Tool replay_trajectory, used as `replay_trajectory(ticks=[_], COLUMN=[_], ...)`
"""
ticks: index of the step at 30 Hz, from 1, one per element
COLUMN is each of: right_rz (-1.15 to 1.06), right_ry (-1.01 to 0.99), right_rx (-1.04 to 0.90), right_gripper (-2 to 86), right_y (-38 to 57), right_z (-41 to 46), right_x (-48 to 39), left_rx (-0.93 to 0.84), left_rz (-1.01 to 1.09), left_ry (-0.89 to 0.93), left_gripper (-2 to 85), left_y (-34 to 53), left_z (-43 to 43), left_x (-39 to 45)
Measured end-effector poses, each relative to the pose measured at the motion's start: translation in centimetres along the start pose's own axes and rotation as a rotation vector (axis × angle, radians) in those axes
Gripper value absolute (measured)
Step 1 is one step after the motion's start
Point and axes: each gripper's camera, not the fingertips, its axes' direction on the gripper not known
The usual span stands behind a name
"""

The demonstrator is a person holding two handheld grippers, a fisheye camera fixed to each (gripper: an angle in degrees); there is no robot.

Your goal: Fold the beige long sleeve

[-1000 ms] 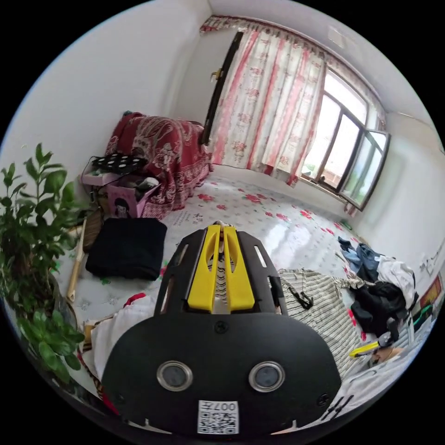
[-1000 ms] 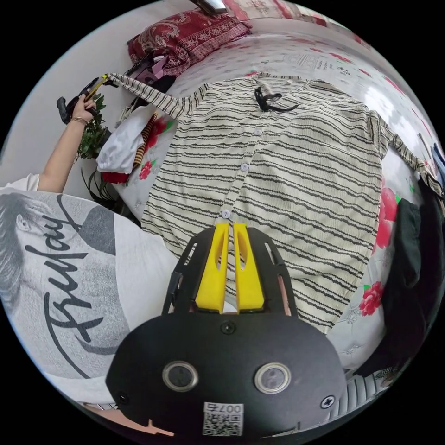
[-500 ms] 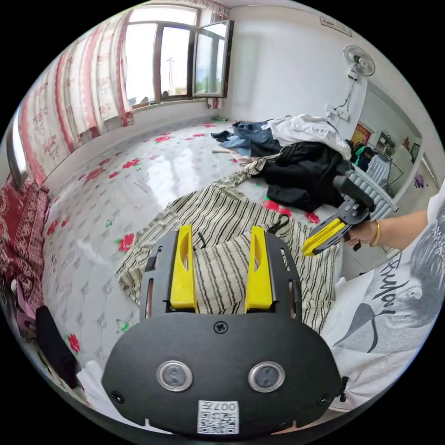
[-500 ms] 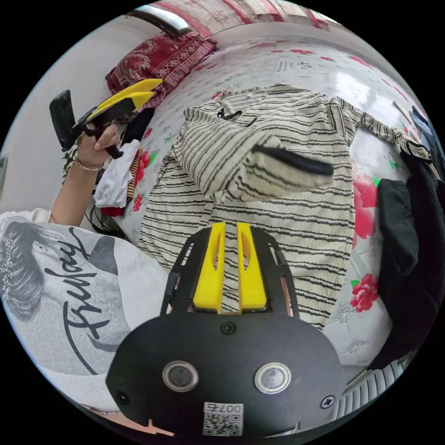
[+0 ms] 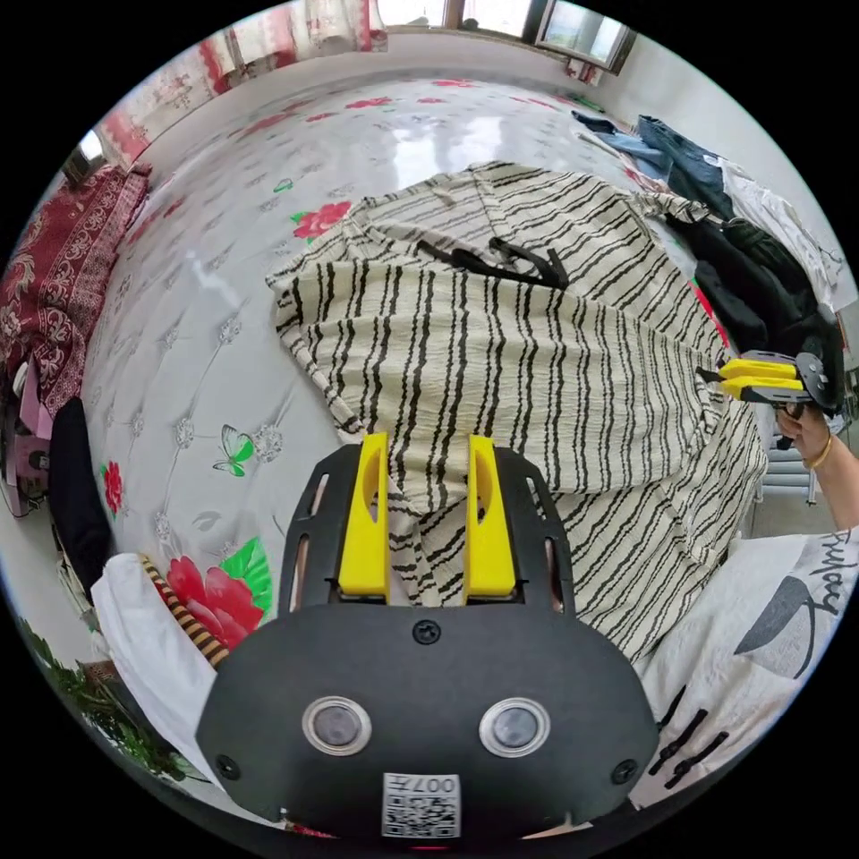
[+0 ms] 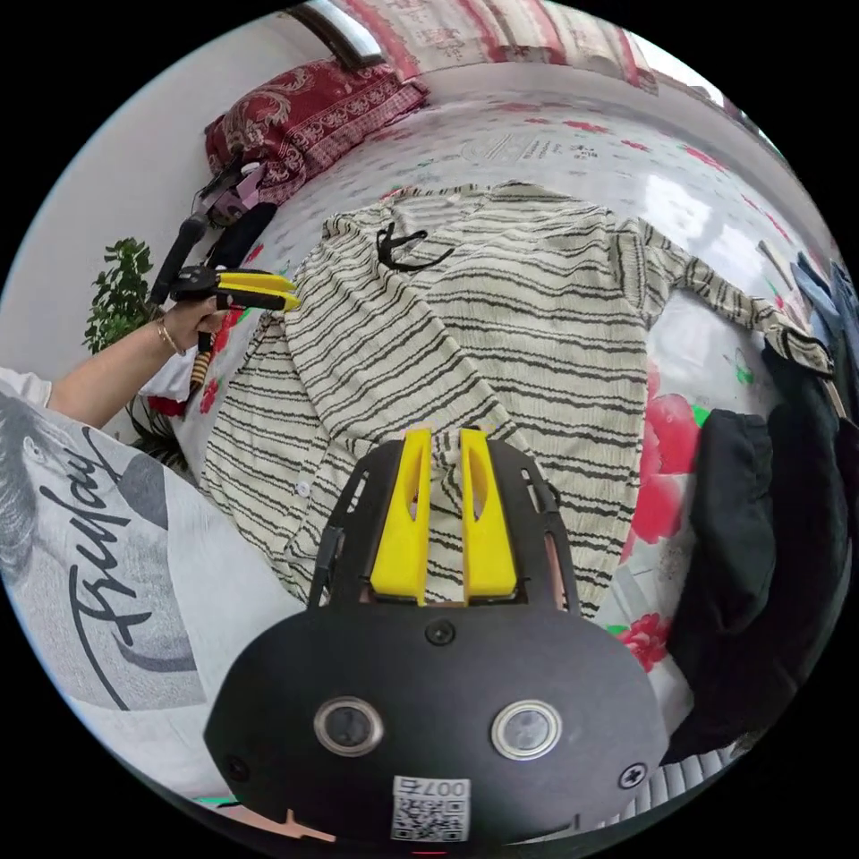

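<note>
left gripper (image 5: 419,443): at the lower centre of the left gripper view, yellow jaws spread apart, striped cloth lying between and under them; whether they touched it could not be told.
right gripper (image 6: 440,438): at the lower centre of the right gripper view, jaws nearly together with a narrow gap, cloth showing in the gap; a pinch could not be told. it also showed at the right edge of the left gripper view, held in a hand (image 5: 807,433).
beige long sleeve (image 5: 528,358): spread flat across the middle of both views, cream with dark stripes, one sleeve folded over the body, the other sleeve (image 6: 725,300) reaching toward the right edge of the right gripper view.
surface (image 5: 215,295): a shiny white floral sheet with red flowers, bare in the upper left of the left gripper view.
dark clothes (image 6: 769,519): piled at the right edge of the right gripper view, just beside the shirt.
red patterned cloth (image 6: 304,112): upper left of the right gripper view, against the wall.
plant (image 6: 116,291): left edge of the right gripper view.
curtains (image 6: 501,27): along the top of the right gripper view, farthest off.
</note>
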Motion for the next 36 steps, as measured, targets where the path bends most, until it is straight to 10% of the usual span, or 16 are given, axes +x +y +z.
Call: replay_trajectory(ticks=[7, 15, 24, 36], right_rz=[-0.046, 0.327, 0.363, 0.219], right_ry=[-0.114, 0.414, 0.498, 0.419], right_rx=[-0.124, 0.336, 0.109, 0.923], right_gripper=[4.4, 8.2, 1.6, -0.3], right_y=[3.2, -0.4, -4.0, 8.1], right_z=[-1.4, -16.9, -14.6, -39.2], right_x=[1.5, 14.1, 18.0, 5.5], left_rx=[0.079, 0.217, 0.136, 0.177], left_rz=[-0.014, -0.383, -0.439, -0.420], left_ry=[-0.042, 0.042, -0.021, 0.019], left_gripper=[10.9, 5.2, 3.8, 0.0], left_y=[0.4, 3.9, 6.4, 7.4], left_z=[-0.8, -4.6, -4.6, -5.3], left_x=[-0.3, -5.3, -4.4, -5.2])
